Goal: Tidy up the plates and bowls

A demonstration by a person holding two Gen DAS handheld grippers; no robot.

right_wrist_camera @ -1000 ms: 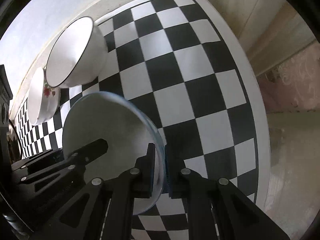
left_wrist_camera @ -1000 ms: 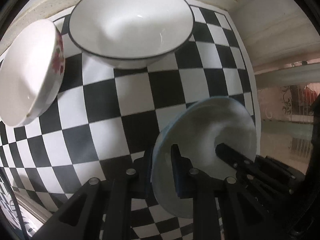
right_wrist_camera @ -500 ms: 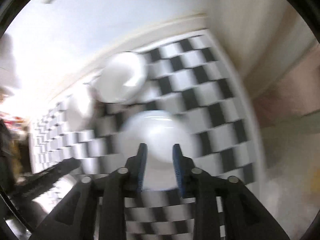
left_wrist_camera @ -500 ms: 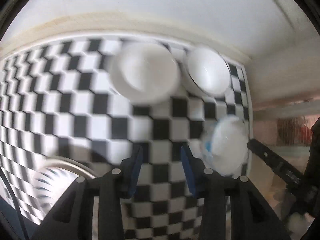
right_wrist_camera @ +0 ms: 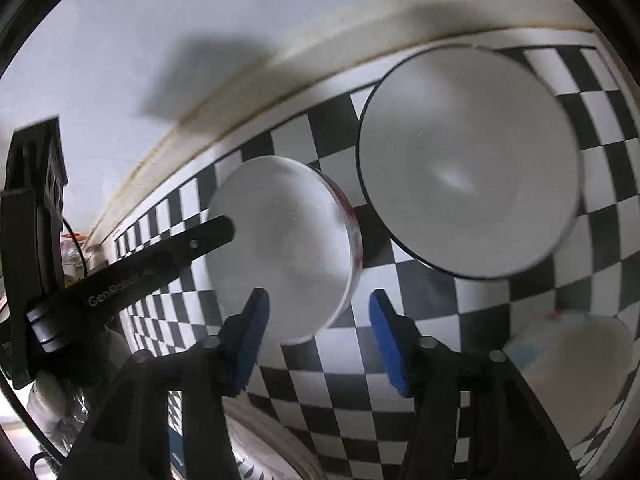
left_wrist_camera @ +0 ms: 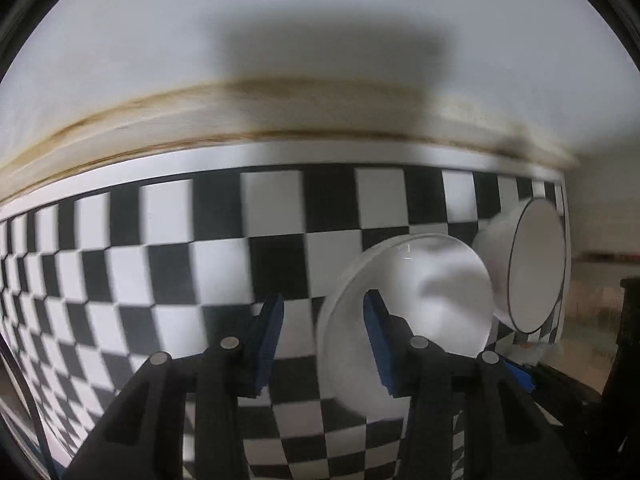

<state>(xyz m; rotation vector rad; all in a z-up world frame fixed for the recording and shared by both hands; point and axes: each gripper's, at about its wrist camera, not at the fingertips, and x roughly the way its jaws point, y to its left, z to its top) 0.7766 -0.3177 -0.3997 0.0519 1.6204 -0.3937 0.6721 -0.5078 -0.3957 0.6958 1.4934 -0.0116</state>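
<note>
Both tools hang above a black-and-white checkered tabletop (left_wrist_camera: pixel 168 280) whose far edge meets a pale wall. The left tool (left_wrist_camera: pixel 324 320) has its jaws parted and holds nothing; only checkered squares show in the gap. The right tool (right_wrist_camera: pixel 316 328) has its jaws opening, with nothing pressed between the blue pads (right_wrist_camera: pixel 386 340); the near rim of a bowl lies below the gap without touching them. Three dishes sit toward the tabletop's far right corner. The white bowl with the dark rim line (right_wrist_camera: pixel 468 164) (left_wrist_camera: pixel 536 268) stands closest to the far edge. Just beside it, on the side away from the right edge, sits the white bowl with red flower marks on its outer wall (right_wrist_camera: pixel 280 240) (left_wrist_camera: pixel 420 304), the two close together or touching. A pale plate with a bluish tint (right_wrist_camera: pixel 576 364) lies nearer, by the right edge, apart from the dark-rimmed bowl. In the right wrist view the left tool's black finger (right_wrist_camera: pixel 188 248) crosses in front of the flowered bowl.
</note>
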